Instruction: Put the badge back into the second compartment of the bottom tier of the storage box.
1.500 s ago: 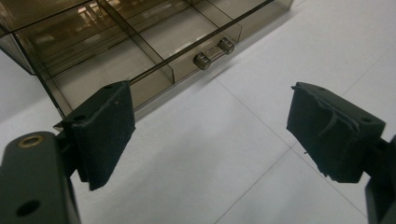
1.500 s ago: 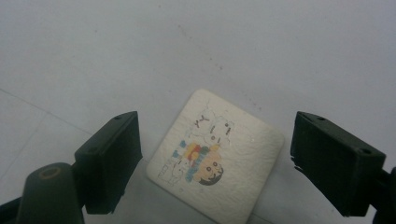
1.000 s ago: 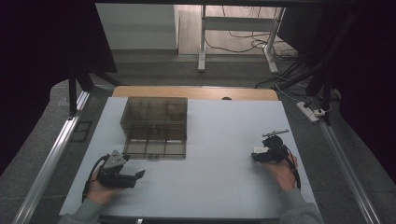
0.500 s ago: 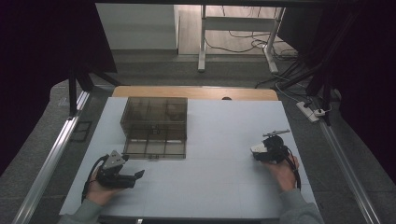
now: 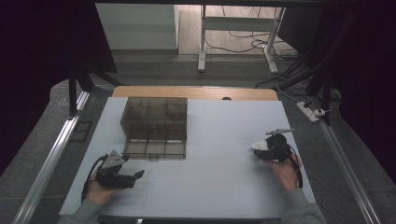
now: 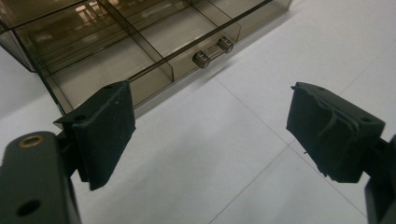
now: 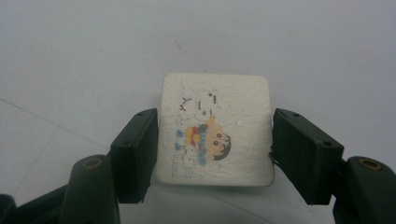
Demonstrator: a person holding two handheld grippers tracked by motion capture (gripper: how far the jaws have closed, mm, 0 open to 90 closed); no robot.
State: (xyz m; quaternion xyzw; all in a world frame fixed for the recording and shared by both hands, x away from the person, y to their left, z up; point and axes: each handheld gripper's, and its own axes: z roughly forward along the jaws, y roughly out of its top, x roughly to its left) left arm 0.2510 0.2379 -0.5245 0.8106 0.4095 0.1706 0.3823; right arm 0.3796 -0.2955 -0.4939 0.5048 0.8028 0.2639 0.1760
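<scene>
**White card held at the worktop's right edge**

High view: the right gripper (image 5: 259, 148) is sitting nearer the card (image 5: 258, 145) than the left gripper (image 5: 133, 176).

Left gripper view: jaws are gaping empty toward the tinted organizer box (image 6: 135, 46).

Right gripper view: pads (image 7: 137, 151) are pressing the card's (image 7: 217, 130) side edges.

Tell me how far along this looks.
Early. Nothing looks stowed yet in the smoky transparent plastic drawer box. The right gripper brackets the white square cartoon-printed eraser on the table; whether it grips is unclear. The left gripper hangs open, empty, facing the drawer handle.
</scene>
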